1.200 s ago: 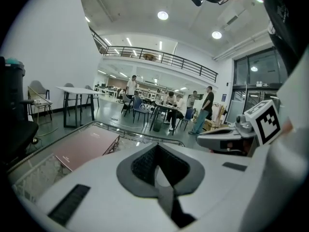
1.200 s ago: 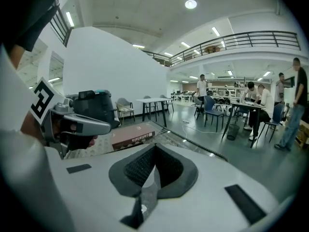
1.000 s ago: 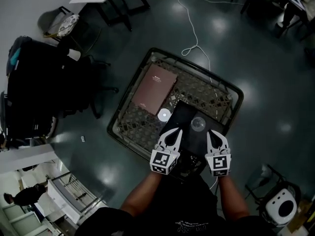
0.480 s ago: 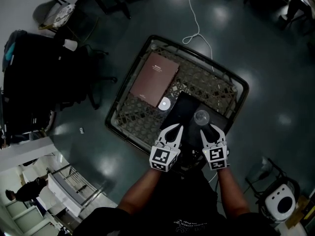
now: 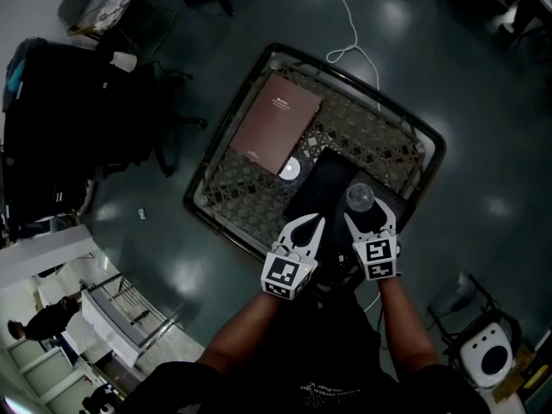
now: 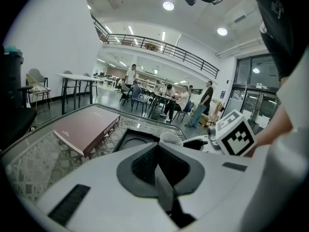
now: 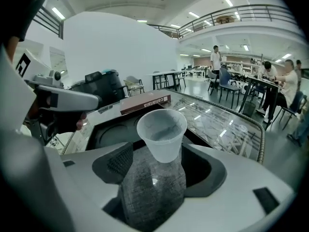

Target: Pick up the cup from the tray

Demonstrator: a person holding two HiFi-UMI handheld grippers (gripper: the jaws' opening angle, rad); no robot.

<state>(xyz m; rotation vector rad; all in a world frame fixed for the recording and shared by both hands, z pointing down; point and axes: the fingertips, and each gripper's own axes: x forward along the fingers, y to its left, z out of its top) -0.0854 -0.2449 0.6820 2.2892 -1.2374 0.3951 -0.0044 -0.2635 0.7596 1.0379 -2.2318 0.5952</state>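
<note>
right tool [image 5: 369, 217] has just spread round the cup [image 7: 161, 134], not pinching yet; next squeeze, lift. left tool [image 5: 310, 227] pressed together.

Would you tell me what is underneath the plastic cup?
The cup stands on the black tray, which lies on the table. The spot under its base is covered.
</note>
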